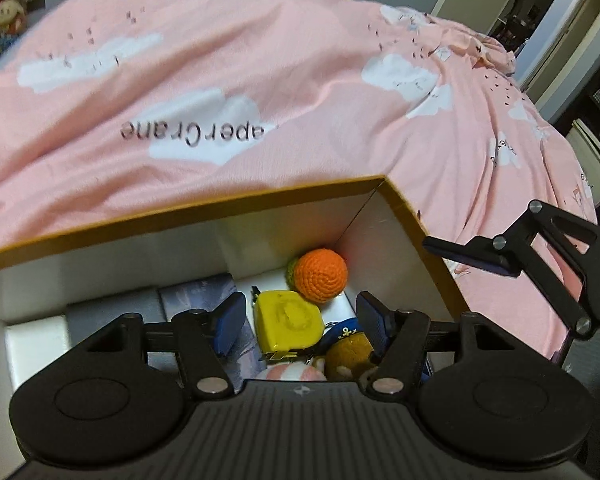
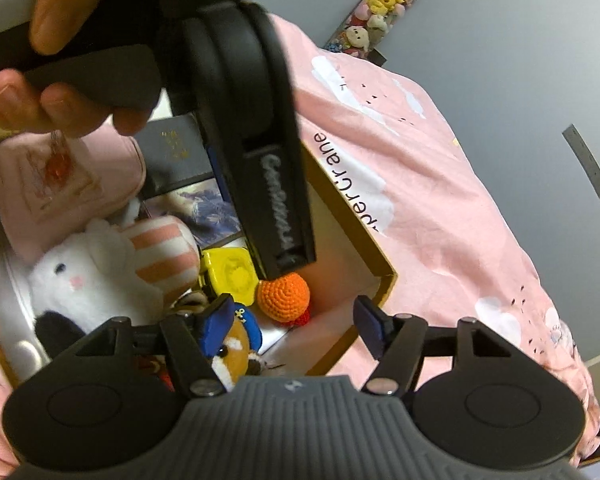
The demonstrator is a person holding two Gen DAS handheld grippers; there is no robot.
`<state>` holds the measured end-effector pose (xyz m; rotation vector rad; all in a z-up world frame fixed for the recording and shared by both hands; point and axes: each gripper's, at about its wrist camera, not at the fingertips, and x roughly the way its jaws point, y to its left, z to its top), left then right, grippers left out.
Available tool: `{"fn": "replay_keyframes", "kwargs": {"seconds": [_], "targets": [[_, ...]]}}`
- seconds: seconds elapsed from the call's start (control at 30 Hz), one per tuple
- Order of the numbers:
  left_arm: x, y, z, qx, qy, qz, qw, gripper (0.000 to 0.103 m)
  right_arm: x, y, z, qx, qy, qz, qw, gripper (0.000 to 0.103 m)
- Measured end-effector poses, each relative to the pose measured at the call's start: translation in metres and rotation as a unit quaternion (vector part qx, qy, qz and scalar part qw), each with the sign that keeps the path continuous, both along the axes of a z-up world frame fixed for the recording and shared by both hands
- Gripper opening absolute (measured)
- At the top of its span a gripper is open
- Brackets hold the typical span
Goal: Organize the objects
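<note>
Most of the organizing looks done: the box (image 1: pixel 400 200) on the bed (image 1: pixel 260 80) already holds the orange crochet ball (image 1: pixel 320 274), yellow case (image 1: pixel 286 320), white plush bunny (image 2: pixel 84 272), pink pouch (image 2: pixel 60 184) and a capped plush (image 2: pixel 236 340), and no loose items show on the bedding. The left hand-held gripper (image 1: pixel 302 326) hangs inside the box over the yellow case, jaws spread and holding nothing. The right hand-held gripper (image 2: pixel 296 326) hovers at the box's corner, likewise released and empty.
</note>
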<state>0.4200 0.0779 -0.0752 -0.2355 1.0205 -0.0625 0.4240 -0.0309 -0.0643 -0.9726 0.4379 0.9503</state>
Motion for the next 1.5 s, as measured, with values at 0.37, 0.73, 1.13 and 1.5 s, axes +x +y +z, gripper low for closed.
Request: {"fn": "replay_keyframes", "kwargs": {"seconds": [0.37,0.73,1.13,1.5], "targets": [[-0.062,-0.014,0.074,0.072,-0.085,0.022,0.9936,0.077,-0.008,-0.030,0.073,0.089,0.099,-0.086,0.987,0.075],[-0.141,-0.025,0.146,0.128,-0.192,0.028,0.9727,0.093,-0.071,-0.057,0.137,0.202,0.171,-0.169,0.950,0.096],[-0.209,-0.028,0.138,0.198,-0.216,0.113,0.9494,0.094,-0.133,-0.053,0.124,0.264,0.158,-0.222,0.925,0.102],[-0.257,-0.033,0.078,0.166,-0.220,0.200,0.9403,0.094,-0.184,-0.076,0.084,0.350,0.121,-0.261,0.892,0.102]]}}
